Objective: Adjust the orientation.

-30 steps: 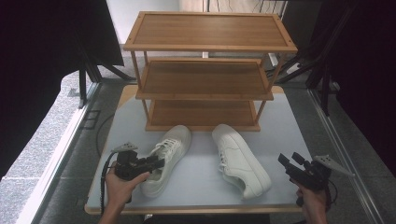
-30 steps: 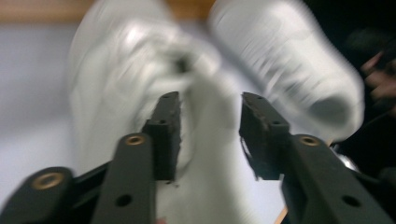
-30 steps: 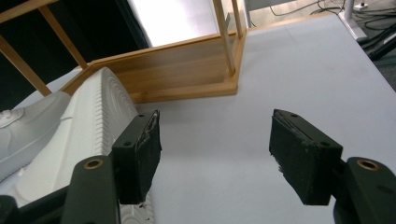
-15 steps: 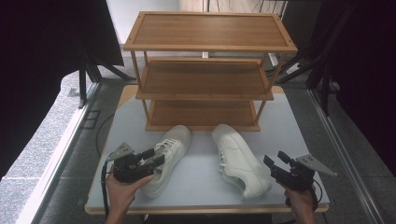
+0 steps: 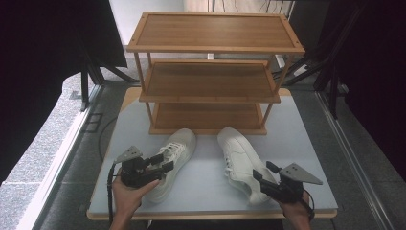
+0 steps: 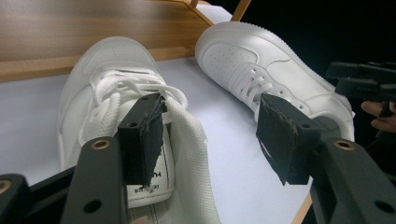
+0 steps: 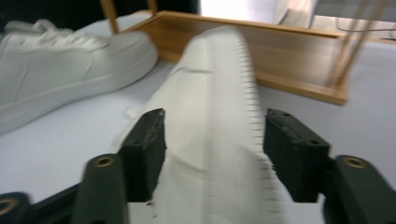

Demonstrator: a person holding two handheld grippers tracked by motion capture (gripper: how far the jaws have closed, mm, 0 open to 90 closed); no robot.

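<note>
Two white shoes lie on the pale table (image 5: 306,143) just in front of a three-tier wooden rack (image 5: 210,72), toes toward its bottom shelf and heels toward the person. The left shoe (image 5: 170,160) angles in from the left and the right shoe (image 5: 242,160) from the right, the two apart with bare tabletop between them. The left gripper (image 5: 160,163) sits at the heel end of the left shoe, held in the person's left hand (image 5: 127,191). Its jaws stand wide apart; in the left gripper view one pad (image 6: 142,137) is inside the shoe's opening, close against the padded collar, while the other hangs over bare table beside the shoe, touching nothing. The right gripper (image 5: 263,179) is at the heel of the right shoe, gripped by the right hand (image 5: 294,208). Its jaws are also spread wide and straddle the heel; in the right gripper view the shoe runs up between the two pads (image 7: 149,140), with a small gap showing on each side. That view is blurred, so I cannot tell whether either pad touches it.
</note>
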